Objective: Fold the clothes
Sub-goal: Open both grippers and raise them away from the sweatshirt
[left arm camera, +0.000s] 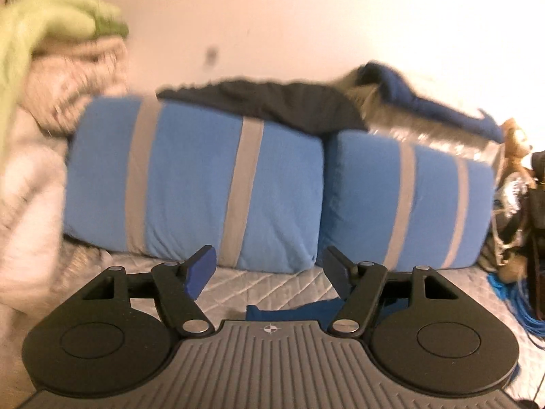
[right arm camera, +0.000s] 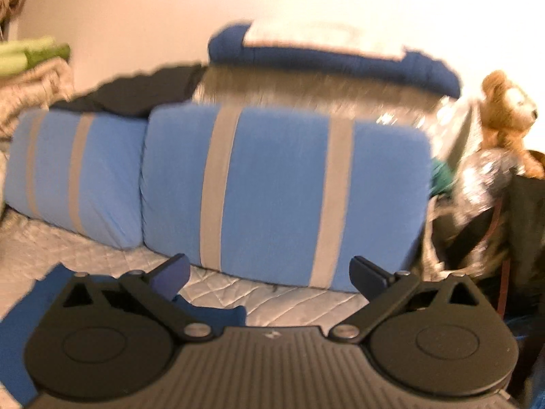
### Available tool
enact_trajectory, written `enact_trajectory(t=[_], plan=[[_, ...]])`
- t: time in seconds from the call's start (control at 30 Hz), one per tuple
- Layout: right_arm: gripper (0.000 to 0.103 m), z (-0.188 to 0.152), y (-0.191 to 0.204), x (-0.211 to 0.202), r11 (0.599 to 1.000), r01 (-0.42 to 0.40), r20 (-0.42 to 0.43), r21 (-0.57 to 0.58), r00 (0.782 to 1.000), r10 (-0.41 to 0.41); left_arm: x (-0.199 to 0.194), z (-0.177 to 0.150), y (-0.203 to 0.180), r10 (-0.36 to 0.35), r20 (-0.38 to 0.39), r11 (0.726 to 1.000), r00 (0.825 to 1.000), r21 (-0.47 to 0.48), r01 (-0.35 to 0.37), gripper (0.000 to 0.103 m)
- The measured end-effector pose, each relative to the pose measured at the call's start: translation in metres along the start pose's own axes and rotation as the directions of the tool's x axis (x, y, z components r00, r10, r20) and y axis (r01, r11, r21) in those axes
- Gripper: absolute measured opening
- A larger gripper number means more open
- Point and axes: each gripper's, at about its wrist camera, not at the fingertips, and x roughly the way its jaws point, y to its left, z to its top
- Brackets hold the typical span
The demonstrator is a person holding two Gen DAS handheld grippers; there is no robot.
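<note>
Here both claws spread: left claw [left arm camera: 269, 272], right claw [right arm camera: 269, 277], above blue garment [right arm camera: 211, 313].

Two blue pillows with grey stripes [left arm camera: 197, 184] [right arm camera: 282, 197] lean against a pale wall [left arm camera: 306, 17] on a quilted mattress [left arm camera: 272, 283], a teddy bear [right arm camera: 507, 116] perched at right, blankets [left arm camera: 51, 78] heaped left

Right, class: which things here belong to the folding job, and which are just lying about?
Job: dark blue garment; left hand-held gripper; right hand-held gripper, both open.
Lying about: striped pillows; teddy bear; black cloth.
</note>
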Motion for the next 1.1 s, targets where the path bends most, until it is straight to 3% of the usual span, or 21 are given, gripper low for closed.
enact_trajectory(t=[0.13, 0.27, 0.47, 0.67, 0.8, 0.97, 1.1], plan=[[0.103, 0.021, -0.041, -0.076, 0.999, 0.001, 0.055, 0.043, 0.998, -0.003, -0.072, 0.021, 0.005, -0.01, 0.049, 0.999, 0.999, 0.046, 0.008, 0.072], [0.103, 0.035, -0.079, -0.146, 0.998, 0.029, 0.107, 0.063, 0.994, -0.036, -0.124, 0.036, 0.008, -0.037, 0.059, 0.999, 0.998, 0.027, 0.035, 0.079], [0.103, 0.036, -0.104, -0.207, 0.999, 0.044, 0.115, 0.028, 0.992, -0.047, -0.156, 0.023, 0.007, -0.037, 0.042, 0.999, 0.998, -0.005, 0.037, 0.08], [0.103, -0.002, -0.096, -0.195, 1.0, 0.012, 0.023, 0.002, 1.0, -0.012, -0.149, -0.012, 0.002, -0.05, 0.01, 0.999, 0.999, -0.018, 0.05, 0.08], [0.103, -0.048, -0.088, -0.16, 0.997, -0.057, -0.055, 0.05, 0.997, 0.06, -0.132, -0.046, 0.001, -0.078, -0.021, 0.996, 0.997, -0.043, 0.077, 0.08], [0.103, -0.117, -0.078, -0.097, 0.972, -0.099, -0.183, 0.212, 0.973, 0.139, -0.093, -0.094, -0.001, -0.089, -0.067, 0.991, 0.994, -0.104, 0.082, 0.08], [0.103, -0.163, -0.063, -0.049, 0.952, -0.109, -0.261, 0.287, 0.947, 0.187, -0.065, -0.124, -0.013, -0.092, -0.098, 0.993, 0.991, -0.078, 0.085, 0.08]])
